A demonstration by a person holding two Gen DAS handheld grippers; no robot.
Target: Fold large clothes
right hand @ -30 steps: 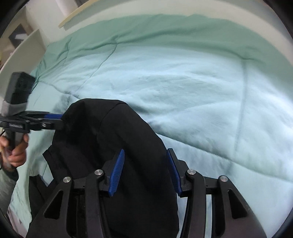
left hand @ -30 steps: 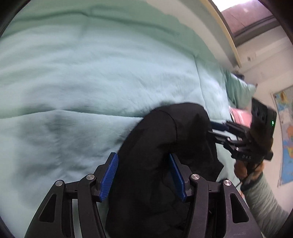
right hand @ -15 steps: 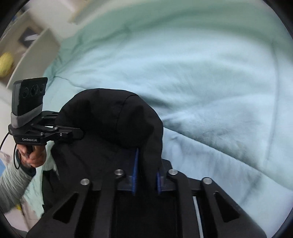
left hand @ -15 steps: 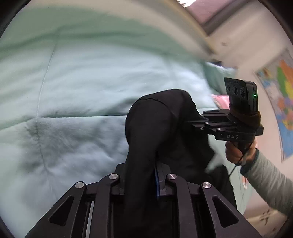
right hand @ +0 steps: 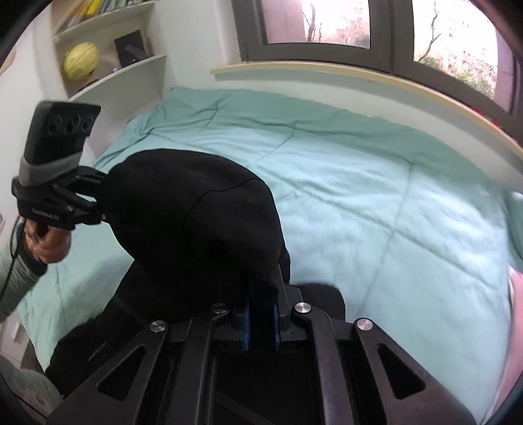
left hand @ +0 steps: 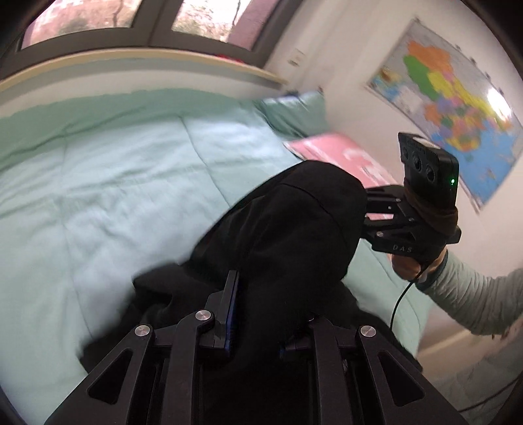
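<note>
Black cloth filled the middle of both wrist views: a large dark garment (left hand: 294, 229), bunched into a hump and lifted clear of the pale green quilt (left hand: 114, 196) that covered the bed, with its lower part hanging down toward the near edge of the mattress. The left gripper (left hand: 255, 314) was clamped on a thick fold of it, the blue pads nearly buried in fabric (only the left-hand pad showed a strip of blue). The right gripper (right hand: 260, 310) pinched another fold, its two blue pads pressed together with a thin ridge of cloth between them. Each gripper also appeared in the other's camera, gripped by a hand (left hand: 408, 264) in a grey-green ribbed sleeve (left hand: 474, 300), its fingers hidden behind the garment. A pink pillow (left hand: 336, 153) lay at the head of the bed beside a green one, below a coloured wall map (left hand: 451, 94). Behind the bed ran a window (right hand: 359, 26) above a pale sill, and white shelves in the corner held a yellow ball (right hand: 80, 61).
</note>
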